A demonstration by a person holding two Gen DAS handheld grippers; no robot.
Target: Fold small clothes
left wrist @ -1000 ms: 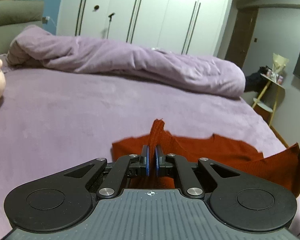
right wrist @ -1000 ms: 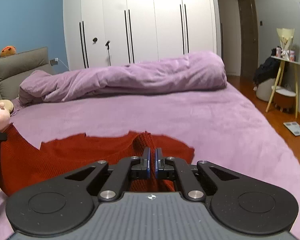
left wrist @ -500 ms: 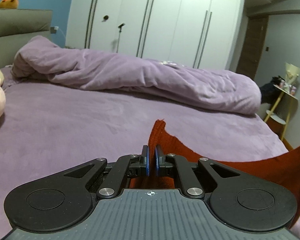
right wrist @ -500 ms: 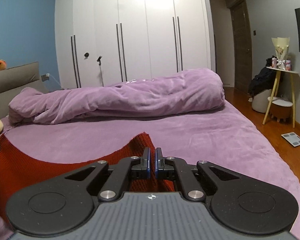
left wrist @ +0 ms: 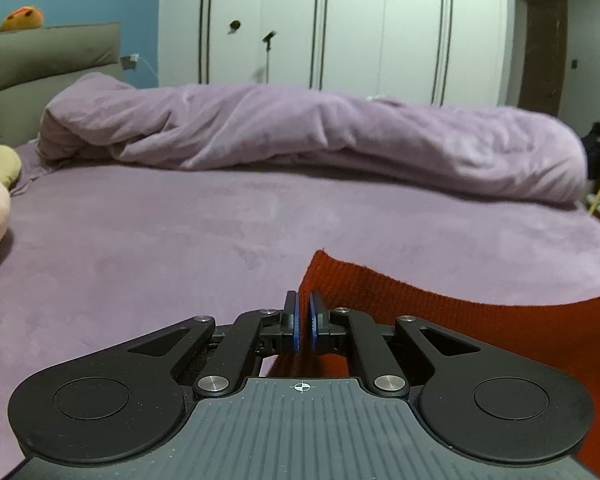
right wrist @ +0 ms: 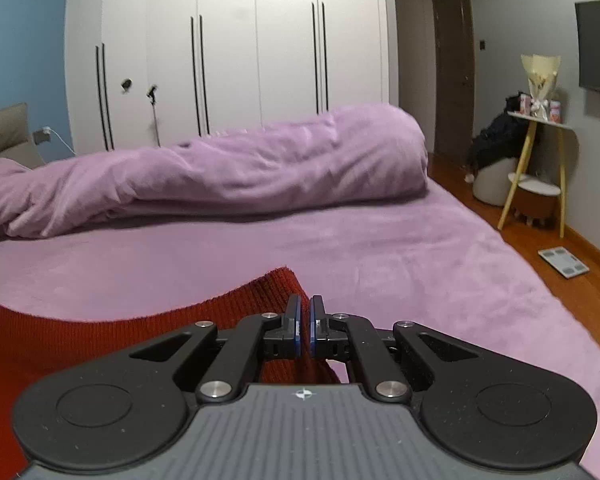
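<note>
No legible text, label or number anywhere.

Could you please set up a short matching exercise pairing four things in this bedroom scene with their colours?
Things:
1. knit garment
2. rolled duvet
3. wardrobe doors
4. headboard

Colours:
A. white
B. grey-green
C. rust red
D. lilac

Pairs: 1-C, 2-D, 3-A, 4-B
</note>
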